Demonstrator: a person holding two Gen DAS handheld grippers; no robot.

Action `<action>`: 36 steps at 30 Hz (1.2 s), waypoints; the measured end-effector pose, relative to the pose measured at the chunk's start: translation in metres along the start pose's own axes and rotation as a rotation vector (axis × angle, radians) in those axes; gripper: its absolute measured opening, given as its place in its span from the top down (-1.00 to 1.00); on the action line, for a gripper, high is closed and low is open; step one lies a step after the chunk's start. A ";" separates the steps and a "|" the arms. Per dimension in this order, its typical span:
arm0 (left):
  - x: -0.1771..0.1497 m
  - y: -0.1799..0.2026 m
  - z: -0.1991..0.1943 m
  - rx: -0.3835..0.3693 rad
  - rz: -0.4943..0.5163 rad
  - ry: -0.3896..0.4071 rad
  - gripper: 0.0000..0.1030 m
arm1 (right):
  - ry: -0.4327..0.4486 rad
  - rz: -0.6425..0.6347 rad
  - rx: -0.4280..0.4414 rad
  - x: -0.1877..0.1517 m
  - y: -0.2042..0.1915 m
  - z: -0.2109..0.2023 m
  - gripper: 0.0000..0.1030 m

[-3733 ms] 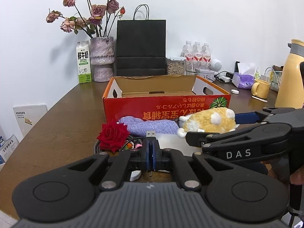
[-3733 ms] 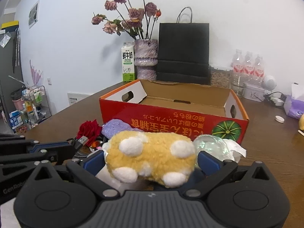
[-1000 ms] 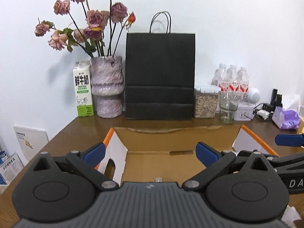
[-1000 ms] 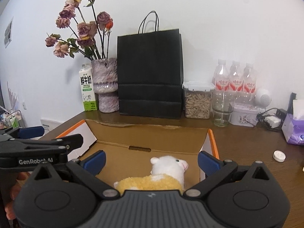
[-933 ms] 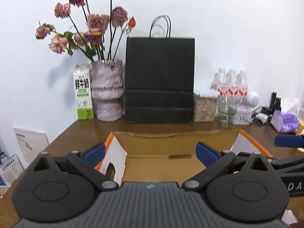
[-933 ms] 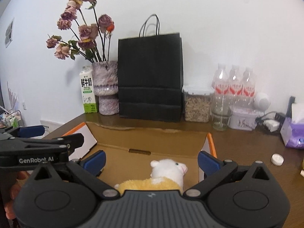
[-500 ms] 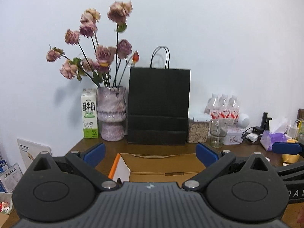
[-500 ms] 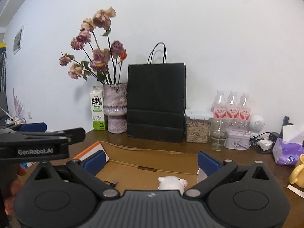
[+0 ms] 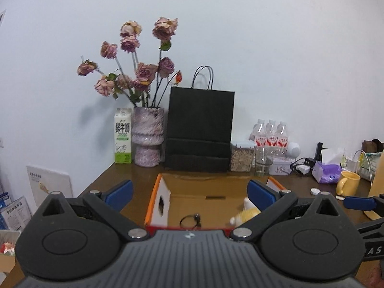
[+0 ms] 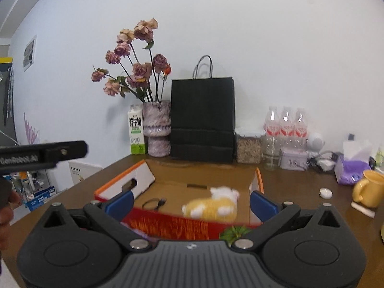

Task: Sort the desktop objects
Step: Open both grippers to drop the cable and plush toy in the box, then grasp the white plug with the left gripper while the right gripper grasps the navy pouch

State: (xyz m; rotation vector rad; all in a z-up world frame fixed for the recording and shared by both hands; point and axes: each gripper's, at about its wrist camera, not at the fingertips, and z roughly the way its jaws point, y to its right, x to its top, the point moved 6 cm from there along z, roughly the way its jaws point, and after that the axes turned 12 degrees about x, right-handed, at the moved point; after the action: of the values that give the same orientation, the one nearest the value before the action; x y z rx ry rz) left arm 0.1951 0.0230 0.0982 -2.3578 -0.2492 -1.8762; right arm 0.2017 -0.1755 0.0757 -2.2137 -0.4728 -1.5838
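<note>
Hovering above the near edge of the box, both tools sit empty with their blue-padded jaws spread wide: the left gripper (image 9: 189, 193) and the right gripper (image 10: 190, 202) are holding nothing at all. My read is they're parked up here because their loads are already dropped off. Just past the jaws is the cardboard box (image 10: 172, 228), red printed front, plain brown inside, orange-edged flaps with handle cutouts folded outward so the top stays clear. Lying on its floor is the plush toy (image 10: 212, 206), fuzzy yellow with white tufts, flopped on its side toward the right wall. Left of it, well apart, a thin black cable (image 10: 153, 202) sits coiled in a loose loop. Farther back on the wooden table, a matte black paper bag (image 9: 200, 129) stands upright against the wall beside a speckled vase (image 9: 147, 141) of dried roses.
</note>
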 end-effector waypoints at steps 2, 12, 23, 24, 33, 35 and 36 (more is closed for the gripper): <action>-0.011 -0.009 -0.009 0.014 -0.004 0.001 -1.00 | -0.006 0.002 -0.013 -0.012 -0.002 -0.009 -1.00; -0.080 -0.040 -0.034 0.057 0.014 -0.107 -1.00 | -0.061 0.052 -0.082 -0.082 -0.020 -0.038 -1.00; -0.136 -0.043 -0.030 0.056 0.069 -0.234 -1.00 | -0.248 0.077 -0.106 -0.137 -0.031 -0.010 -1.00; -0.138 -0.042 -0.029 0.055 0.070 -0.240 -1.00 | -0.260 0.086 -0.105 -0.140 -0.030 -0.008 -1.00; -0.153 -0.038 -0.023 0.050 0.081 -0.296 -1.00 | -0.234 0.071 -0.120 -0.147 -0.032 -0.004 -1.00; -0.154 -0.037 -0.022 0.043 0.077 -0.305 -1.00 | -0.232 0.072 -0.117 -0.146 -0.032 -0.003 -1.00; -0.155 -0.037 -0.022 0.042 0.076 -0.310 -1.00 | -0.233 0.074 -0.118 -0.145 -0.031 -0.003 -1.00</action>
State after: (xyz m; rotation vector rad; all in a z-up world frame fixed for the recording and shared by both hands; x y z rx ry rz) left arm 0.1329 0.0464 -0.0481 -2.5813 -0.2211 -1.4537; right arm 0.1395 -0.1571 -0.0579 -2.4891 -0.3651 -1.3555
